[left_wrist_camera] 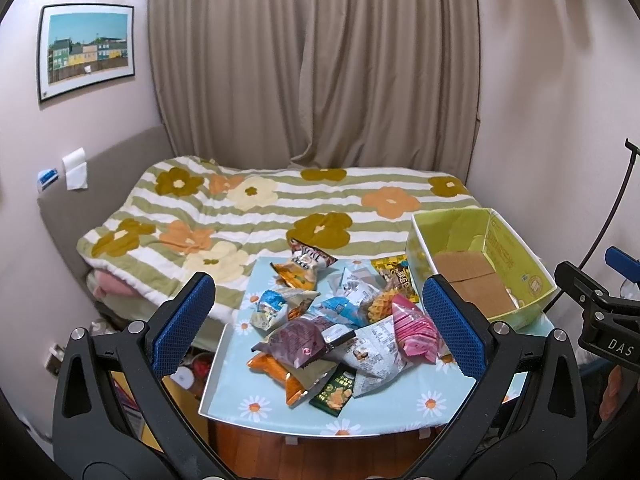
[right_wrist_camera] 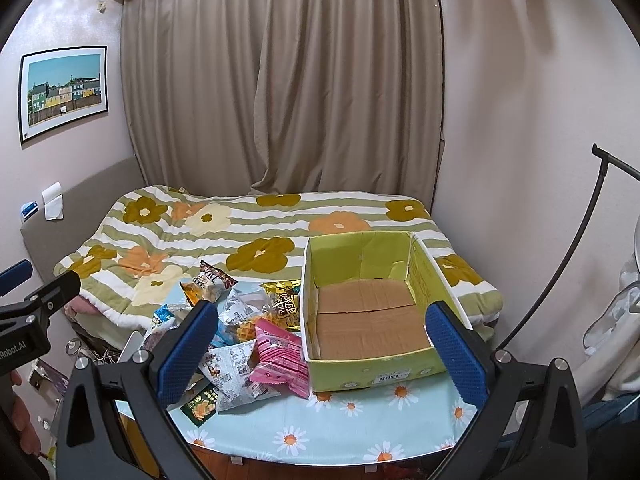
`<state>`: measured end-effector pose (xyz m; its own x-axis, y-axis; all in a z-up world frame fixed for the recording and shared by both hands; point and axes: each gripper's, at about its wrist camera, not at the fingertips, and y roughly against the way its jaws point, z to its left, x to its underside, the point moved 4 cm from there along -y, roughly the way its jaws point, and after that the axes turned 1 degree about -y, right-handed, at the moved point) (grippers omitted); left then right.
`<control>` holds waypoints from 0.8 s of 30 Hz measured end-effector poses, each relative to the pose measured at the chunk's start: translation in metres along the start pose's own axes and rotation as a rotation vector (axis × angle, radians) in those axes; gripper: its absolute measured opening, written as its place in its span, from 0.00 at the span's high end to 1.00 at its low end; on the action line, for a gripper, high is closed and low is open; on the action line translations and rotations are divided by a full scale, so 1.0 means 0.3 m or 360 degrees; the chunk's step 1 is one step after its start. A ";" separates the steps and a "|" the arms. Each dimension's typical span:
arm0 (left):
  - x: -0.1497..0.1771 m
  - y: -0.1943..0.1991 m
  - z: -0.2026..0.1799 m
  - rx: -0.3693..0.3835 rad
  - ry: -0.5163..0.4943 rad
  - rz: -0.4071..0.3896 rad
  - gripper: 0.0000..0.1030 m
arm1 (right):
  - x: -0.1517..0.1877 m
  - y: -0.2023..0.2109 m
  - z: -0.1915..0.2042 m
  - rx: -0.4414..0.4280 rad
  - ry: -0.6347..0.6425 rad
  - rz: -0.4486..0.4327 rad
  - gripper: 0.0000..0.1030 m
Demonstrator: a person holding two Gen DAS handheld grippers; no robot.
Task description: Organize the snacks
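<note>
Two grippers: left gripper (left_wrist_camera: 318, 322) and right gripper (right_wrist_camera: 322, 354), both spread wide, holding nothing, raised above the near edge of the bench (right_wrist_camera: 340, 432).
Nearest packets: small dark green packet (left_wrist_camera: 333, 394) and orange bag (left_wrist_camera: 286, 380) at the front of the pile, flat on the daisy-print cover.
Pile of snacks (left_wrist_camera: 332, 320): heaped loosely on the left half of the bench, packets overlapping one another; purple bag (left_wrist_camera: 298, 340) and white printed bag (left_wrist_camera: 374, 354) on top toward the front.
Pink packet (right_wrist_camera: 278, 356): leaning on the pile, just beside the left wall of the box.
Handling: probably light, soft, air-filled film pouches; slick surface, likely crushable contents. Best taken by a crimped end seal or a flat edge, with light closing force; top packets first to avoid dragging neighbours.
Cardboard box (right_wrist_camera: 372, 376): open-topped, yellow-green, on the right half of the bench; only bare brown flaps visible inside.
Task state: apparently not begun, every visible packet outside the box.
Far packets: striped brown bag (left_wrist_camera: 308, 260) and yellow foil packet (left_wrist_camera: 396, 272) at the rear of the pile.
Bed (left_wrist_camera: 240, 208): floral striped quilt behind the bench.
Curtain (left_wrist_camera: 312, 64): drawn, against the far wall.
</note>
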<state>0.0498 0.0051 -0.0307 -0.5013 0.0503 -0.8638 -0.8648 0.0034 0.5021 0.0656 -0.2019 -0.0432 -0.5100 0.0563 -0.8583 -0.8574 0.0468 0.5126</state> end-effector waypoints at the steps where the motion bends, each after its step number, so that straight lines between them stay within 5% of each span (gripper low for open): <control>1: -0.002 0.000 0.002 0.0000 0.0000 -0.0001 0.00 | 0.000 0.000 -0.001 0.0000 0.0000 0.0000 0.00; 24: -0.009 0.022 0.002 -0.0020 0.0033 0.0037 0.00 | 0.010 0.012 0.000 -0.0026 0.0010 0.0033 0.00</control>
<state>0.0456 0.0057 -0.0250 -0.5218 0.0295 -0.8526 -0.8531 -0.0103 0.5217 0.0609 -0.2016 -0.0440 -0.5283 0.0509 -0.8475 -0.8475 0.0296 0.5300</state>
